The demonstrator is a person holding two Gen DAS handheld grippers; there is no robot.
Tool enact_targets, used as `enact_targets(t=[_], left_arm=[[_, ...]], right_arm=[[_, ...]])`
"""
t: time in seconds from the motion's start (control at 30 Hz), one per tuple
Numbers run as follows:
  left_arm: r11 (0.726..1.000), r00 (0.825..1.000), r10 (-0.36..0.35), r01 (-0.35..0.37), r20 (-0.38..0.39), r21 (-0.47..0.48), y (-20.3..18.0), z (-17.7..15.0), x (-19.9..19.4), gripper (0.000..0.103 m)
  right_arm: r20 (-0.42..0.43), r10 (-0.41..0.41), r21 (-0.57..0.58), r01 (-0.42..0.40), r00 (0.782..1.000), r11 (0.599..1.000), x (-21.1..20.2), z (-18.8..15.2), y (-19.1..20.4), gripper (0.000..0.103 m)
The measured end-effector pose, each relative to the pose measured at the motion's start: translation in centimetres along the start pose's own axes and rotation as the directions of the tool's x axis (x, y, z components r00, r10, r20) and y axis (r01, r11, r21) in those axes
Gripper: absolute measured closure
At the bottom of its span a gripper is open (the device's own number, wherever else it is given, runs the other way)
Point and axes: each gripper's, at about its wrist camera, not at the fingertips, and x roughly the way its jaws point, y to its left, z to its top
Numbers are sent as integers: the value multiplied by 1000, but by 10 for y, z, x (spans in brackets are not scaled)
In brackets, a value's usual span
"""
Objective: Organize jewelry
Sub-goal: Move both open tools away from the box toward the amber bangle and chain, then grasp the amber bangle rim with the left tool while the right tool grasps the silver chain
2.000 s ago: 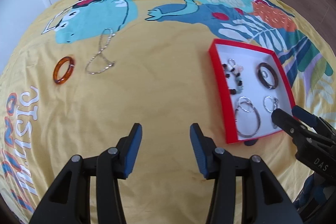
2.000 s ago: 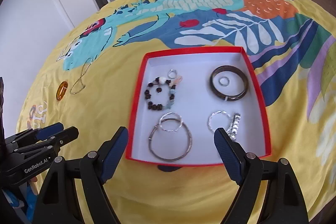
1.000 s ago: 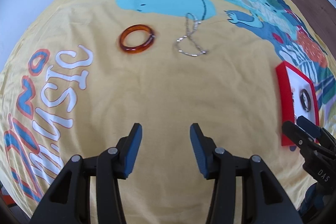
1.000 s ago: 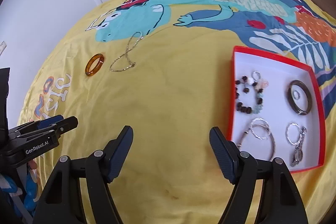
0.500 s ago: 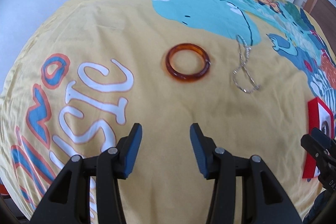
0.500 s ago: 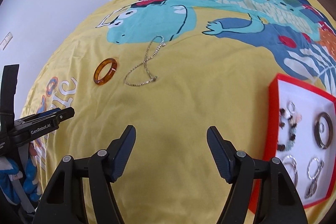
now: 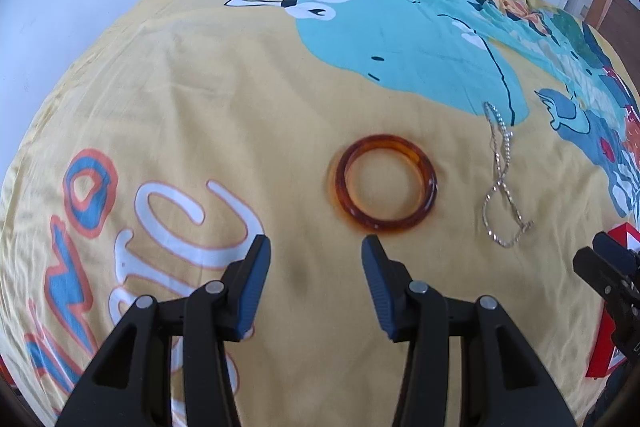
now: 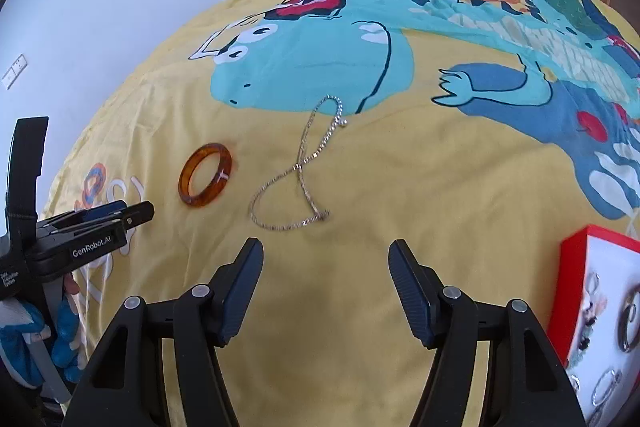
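One amber bangle [image 7: 386, 184] and one silver chain [image 8: 298, 173] lie loose; left hand-held gripper [image 7: 316, 283] gapes empty, right hand-held gripper [image 8: 326, 289] closing, empty.

"GenRobot.AI" is printed in white on the left hand-held gripper [image 8: 116, 217]

- Even daylight is filling both views; the yellow bedspread [image 7: 280, 99] is showing bright, without glare.
- Soft shadow is pooling around the amber bangle [image 7: 386, 184] and below the gripper fingers.
- Fisheye distortion is bowing the bedspread's borders; dark vignetting is ringing the corners.
- Focus is holding sharp around the bangle, softening slightly toward the edges.
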Motion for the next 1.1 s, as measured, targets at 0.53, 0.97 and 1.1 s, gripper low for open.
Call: enact_targets(t=[0.53, 0.97, 1.1], left_arm=[[998, 996, -62, 63, 57, -15, -9, 40, 37, 58], [997, 996, -76, 76, 50, 5, -19, 38, 50, 57], [998, 997, -70, 70, 41, 5, -19, 35, 54, 57]], right_arm=[[35, 15, 39, -16, 999, 999, 62, 65, 21, 38], [6, -6, 62, 6, 1000, 998, 85, 70, 18, 38], [-13, -16, 66, 16, 1000, 998, 91, 66, 17, 38]])
